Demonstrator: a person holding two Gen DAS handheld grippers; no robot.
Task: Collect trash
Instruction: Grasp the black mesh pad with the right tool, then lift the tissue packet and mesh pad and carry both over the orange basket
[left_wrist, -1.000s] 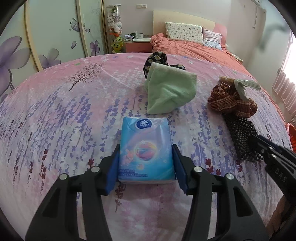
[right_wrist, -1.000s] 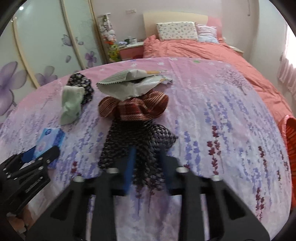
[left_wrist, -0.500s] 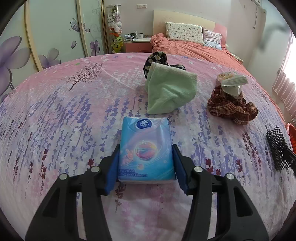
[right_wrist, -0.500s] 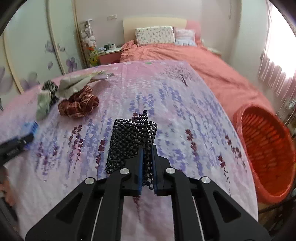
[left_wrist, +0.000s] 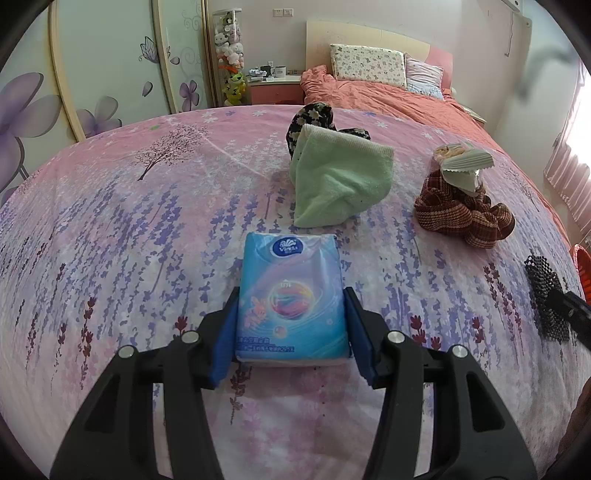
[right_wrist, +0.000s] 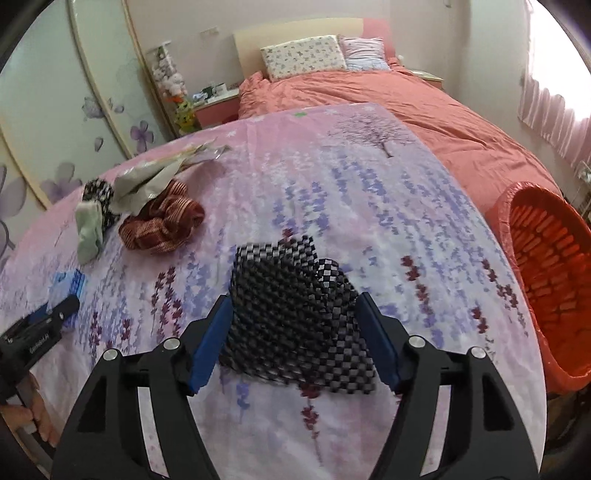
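Note:
A blue Vinda tissue pack (left_wrist: 291, 299) lies on the flowered tablecloth between the pads of my left gripper (left_wrist: 291, 332), which touch its sides. A black checkered mesh cloth (right_wrist: 295, 317) lies on the cloth between the spread jaws of my right gripper (right_wrist: 293, 339), which is open. The mesh cloth also shows at the right edge of the left wrist view (left_wrist: 543, 291). An orange-red basket (right_wrist: 546, 273) stands past the table's right edge. A crumpled grey wrapper (right_wrist: 147, 181) rests on a plaid brown cloth (right_wrist: 162, 221).
A green towel (left_wrist: 340, 181) leans on a black flowered cloth (left_wrist: 314, 118) at the table's middle. A bed with a salmon cover (right_wrist: 406, 99) stands behind the table. A wardrobe with flower doors (left_wrist: 92, 66) is at the left.
My right gripper carried the mesh cloth to the right, toward the basket, then opened; the cloth now lies spread on the table between its jaws. The left gripper has not moved.

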